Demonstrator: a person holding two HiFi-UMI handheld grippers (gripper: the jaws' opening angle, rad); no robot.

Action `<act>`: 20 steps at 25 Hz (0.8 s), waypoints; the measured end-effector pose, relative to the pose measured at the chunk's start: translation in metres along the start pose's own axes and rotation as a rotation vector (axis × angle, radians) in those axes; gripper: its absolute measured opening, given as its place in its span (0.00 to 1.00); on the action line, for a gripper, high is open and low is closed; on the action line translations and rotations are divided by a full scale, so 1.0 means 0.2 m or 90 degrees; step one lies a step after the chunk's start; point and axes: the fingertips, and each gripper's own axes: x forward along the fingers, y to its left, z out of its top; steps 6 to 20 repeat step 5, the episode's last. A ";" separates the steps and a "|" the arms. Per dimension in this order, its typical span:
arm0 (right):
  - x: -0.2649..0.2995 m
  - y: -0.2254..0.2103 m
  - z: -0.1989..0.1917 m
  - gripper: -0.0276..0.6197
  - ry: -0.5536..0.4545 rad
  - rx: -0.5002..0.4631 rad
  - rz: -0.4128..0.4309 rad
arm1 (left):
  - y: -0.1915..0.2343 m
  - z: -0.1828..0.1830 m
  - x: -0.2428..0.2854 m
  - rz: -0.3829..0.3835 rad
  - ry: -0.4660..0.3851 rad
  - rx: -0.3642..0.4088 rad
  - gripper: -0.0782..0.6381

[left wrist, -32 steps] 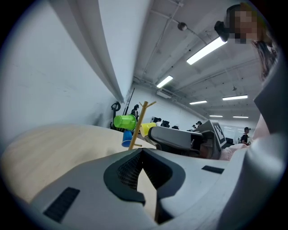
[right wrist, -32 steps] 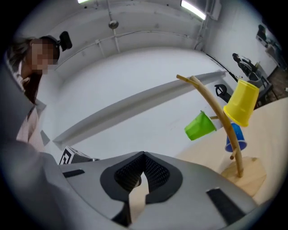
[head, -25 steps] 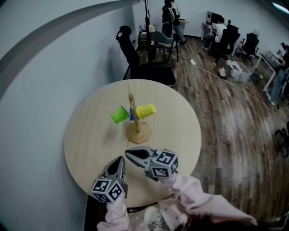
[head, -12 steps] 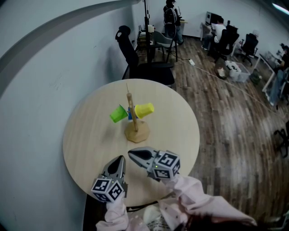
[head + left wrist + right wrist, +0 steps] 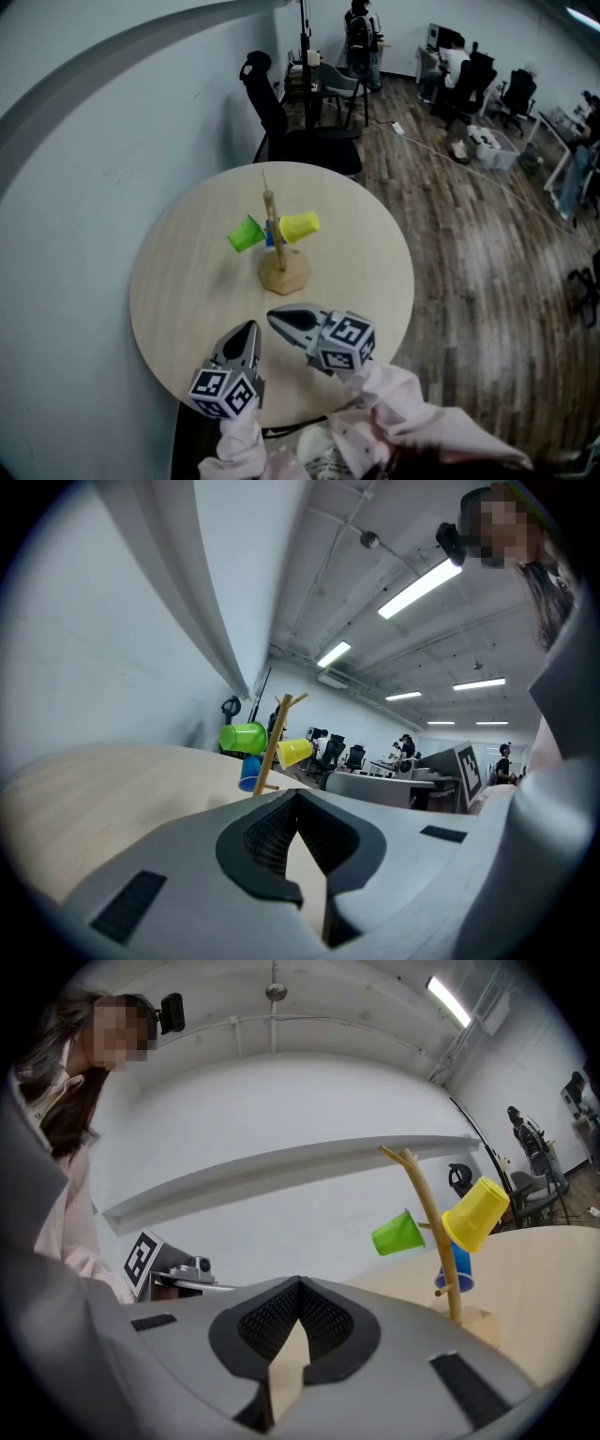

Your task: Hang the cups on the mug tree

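The mug tree (image 5: 273, 234) stands mid-table (image 5: 187, 291) with a green cup (image 5: 246, 236) hung on its left, a yellow cup (image 5: 301, 226) on its right and a blue cup (image 5: 249, 772) lower down, while the left gripper (image 5: 248, 327) and right gripper (image 5: 273, 318) hover at the near edge, both closed and empty.

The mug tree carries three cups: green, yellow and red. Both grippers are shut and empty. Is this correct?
Not red: the third is a blue cup, hanging low on the mug tree, as the right gripper view shows. The green cup, the yellow cup and the shut, empty left gripper and right gripper are as you say.
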 end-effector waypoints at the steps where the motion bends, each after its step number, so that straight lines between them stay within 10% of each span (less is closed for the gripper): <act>1: 0.00 0.00 0.00 0.05 0.002 -0.003 -0.001 | 0.00 0.00 0.00 -0.001 0.000 0.000 0.11; 20: 0.01 -0.01 -0.02 0.05 0.004 -0.011 -0.004 | 0.01 -0.01 0.02 -0.004 0.000 0.002 0.11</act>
